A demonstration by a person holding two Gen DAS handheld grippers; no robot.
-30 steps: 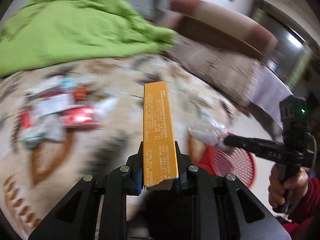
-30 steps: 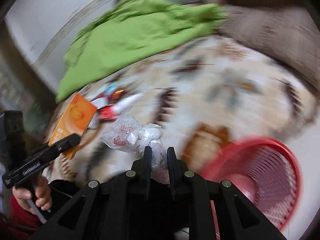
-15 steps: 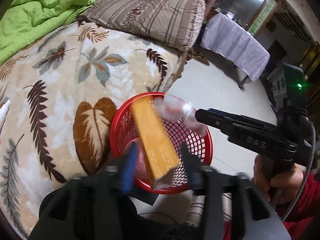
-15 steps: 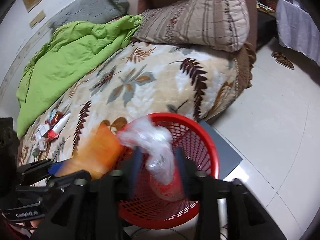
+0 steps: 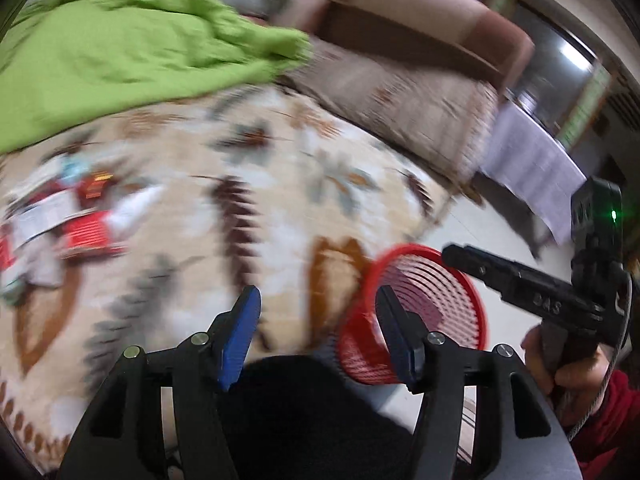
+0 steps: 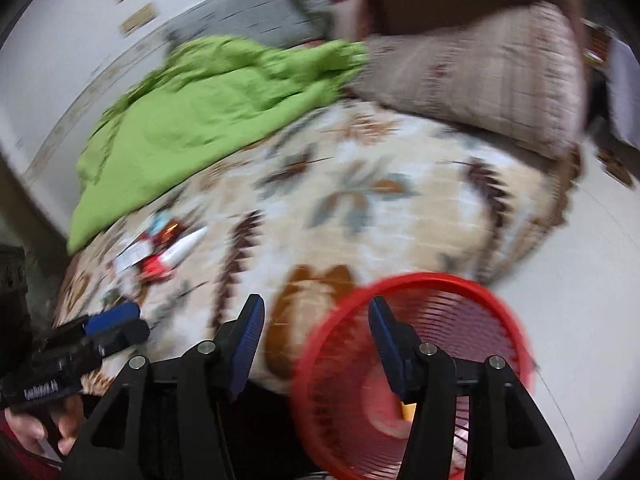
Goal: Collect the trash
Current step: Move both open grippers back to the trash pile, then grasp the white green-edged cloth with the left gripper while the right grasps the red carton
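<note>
A red mesh basket (image 5: 416, 316) stands on the floor beside the bed, also in the right wrist view (image 6: 408, 368). An orange corner of a box (image 6: 409, 409) shows inside it. My left gripper (image 5: 316, 304) is open and empty over the bed edge, left of the basket. My right gripper (image 6: 316, 316) is open and empty above the basket's near rim; it shows at the right of the left wrist view (image 5: 452, 254). A blurred pile of wrappers and a white tube (image 5: 80, 224) lies on the leaf-patterned blanket, also in the right wrist view (image 6: 164, 252).
A green quilt (image 5: 120, 48) covers the far part of the bed. A striped pillow (image 6: 480, 76) lies at the headboard end. A table with a white cloth (image 5: 532, 176) stands across the tiled floor. Both views are motion-blurred.
Both grippers have opened and let go: the orange box and the crumpled plastic bag dropped into the basket. Both grippers have since swung back toward the bed.
</note>
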